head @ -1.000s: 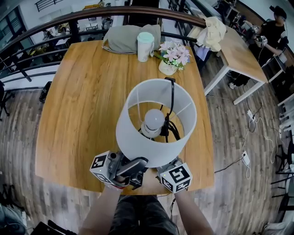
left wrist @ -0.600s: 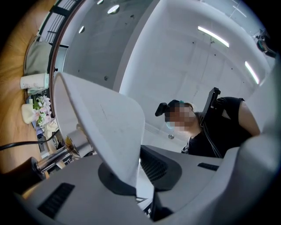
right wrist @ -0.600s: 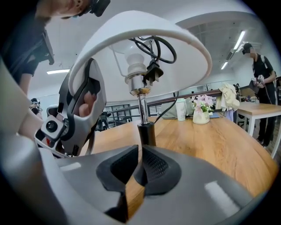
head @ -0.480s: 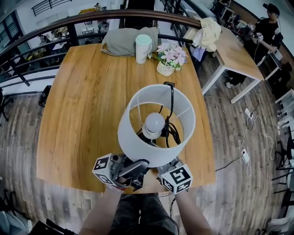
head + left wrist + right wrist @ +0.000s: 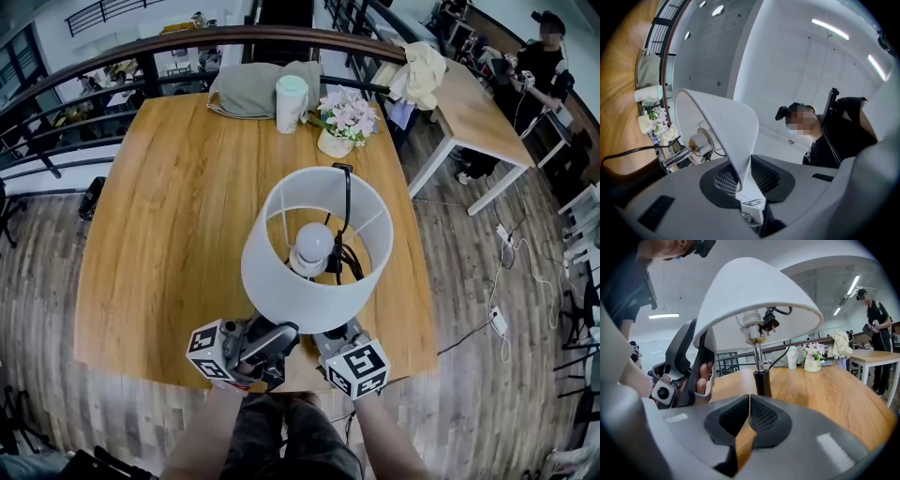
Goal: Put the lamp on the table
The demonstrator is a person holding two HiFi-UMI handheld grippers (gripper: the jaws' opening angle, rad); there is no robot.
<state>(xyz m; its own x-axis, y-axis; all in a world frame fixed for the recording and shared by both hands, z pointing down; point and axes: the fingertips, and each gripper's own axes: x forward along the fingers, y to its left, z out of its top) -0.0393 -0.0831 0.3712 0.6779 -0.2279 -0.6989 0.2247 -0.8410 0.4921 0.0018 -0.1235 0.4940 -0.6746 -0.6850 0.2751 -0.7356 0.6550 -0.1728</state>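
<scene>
One lamp [image 5: 300, 298], one cup [image 5: 292, 101], one flower vase [image 5: 335, 142].

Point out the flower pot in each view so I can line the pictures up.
Head view: flower pot upper centre, near the table's far edge, right of the cup.
Left gripper view: at the far left, small, lying sideways in the picture.
Right gripper view: right of centre, far down the table.
Shared landmark: the white lampshade, closer than the pot in all three.
</scene>
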